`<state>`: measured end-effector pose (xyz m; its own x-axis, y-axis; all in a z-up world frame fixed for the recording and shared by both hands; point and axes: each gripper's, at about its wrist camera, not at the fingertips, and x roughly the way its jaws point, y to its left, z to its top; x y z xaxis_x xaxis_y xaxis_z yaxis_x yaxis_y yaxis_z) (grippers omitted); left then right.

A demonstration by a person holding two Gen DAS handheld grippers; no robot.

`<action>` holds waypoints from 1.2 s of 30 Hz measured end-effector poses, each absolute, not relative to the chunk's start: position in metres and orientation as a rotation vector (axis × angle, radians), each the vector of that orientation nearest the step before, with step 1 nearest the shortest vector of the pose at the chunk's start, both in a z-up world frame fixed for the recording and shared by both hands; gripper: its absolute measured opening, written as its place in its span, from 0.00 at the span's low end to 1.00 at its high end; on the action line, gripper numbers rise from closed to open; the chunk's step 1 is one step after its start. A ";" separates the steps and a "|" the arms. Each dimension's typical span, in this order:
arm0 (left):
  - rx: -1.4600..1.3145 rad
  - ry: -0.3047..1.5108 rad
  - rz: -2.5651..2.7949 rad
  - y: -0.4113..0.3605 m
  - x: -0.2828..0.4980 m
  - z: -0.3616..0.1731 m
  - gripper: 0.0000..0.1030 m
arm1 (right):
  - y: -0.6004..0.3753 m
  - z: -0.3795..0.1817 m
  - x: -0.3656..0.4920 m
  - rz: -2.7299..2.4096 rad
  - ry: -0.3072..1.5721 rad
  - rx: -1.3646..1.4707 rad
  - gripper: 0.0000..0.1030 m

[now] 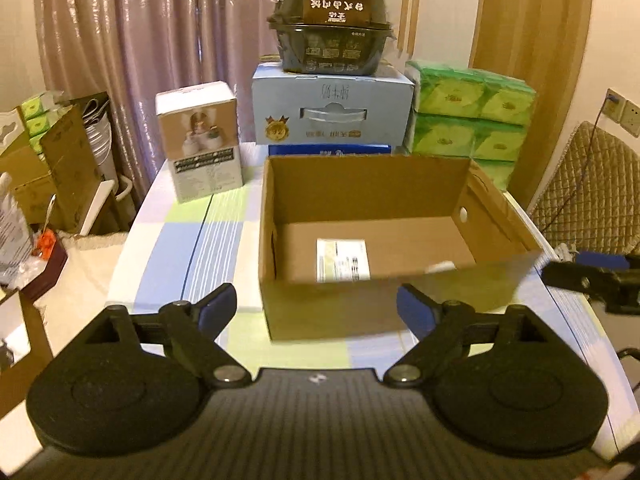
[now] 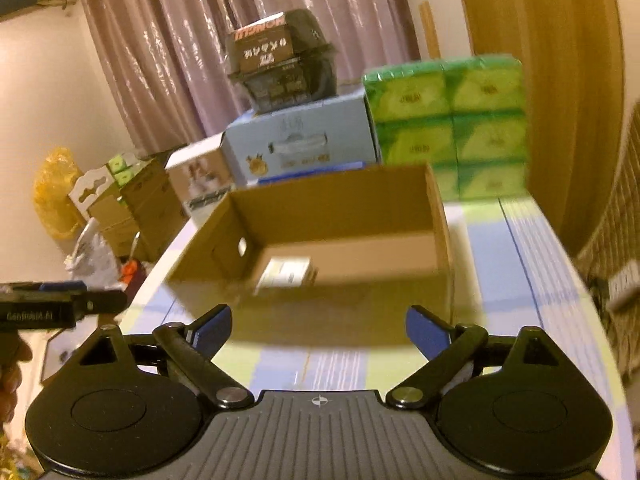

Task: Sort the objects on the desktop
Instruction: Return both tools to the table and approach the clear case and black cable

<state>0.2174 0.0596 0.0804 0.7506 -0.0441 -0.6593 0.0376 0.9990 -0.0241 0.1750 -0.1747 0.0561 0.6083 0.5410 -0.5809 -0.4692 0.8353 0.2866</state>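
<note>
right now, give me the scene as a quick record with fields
left claw: open, holding nothing, facing the cardboard box
right claw: open, holding nothing, near the same box
box contents: one small labelled packet on the floor
behind box: light blue carton with a dark food container on top
right of carton: green tissue packs
left of carton: white product box
surface: checked tablecloth

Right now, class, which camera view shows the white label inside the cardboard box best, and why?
The left wrist view. It looks down into the cardboard box and shows the white label flat on the floor, fairly sharp, though the near wall cuts its lower edge. In the right wrist view the label is blurred and partly hidden behind the near wall.
</note>
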 end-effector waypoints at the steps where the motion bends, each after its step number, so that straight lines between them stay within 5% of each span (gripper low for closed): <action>1: -0.010 0.718 -0.042 0.060 0.206 0.080 0.87 | -0.180 0.053 0.162 0.580 0.717 0.118 0.89; 19: -0.063 0.840 -0.008 0.069 0.066 0.018 0.91 | -0.210 -0.012 0.035 0.490 0.891 0.100 0.92; 36: -0.116 0.914 0.032 0.081 0.055 -0.019 0.92 | -0.150 -0.063 0.040 0.534 0.935 0.015 0.92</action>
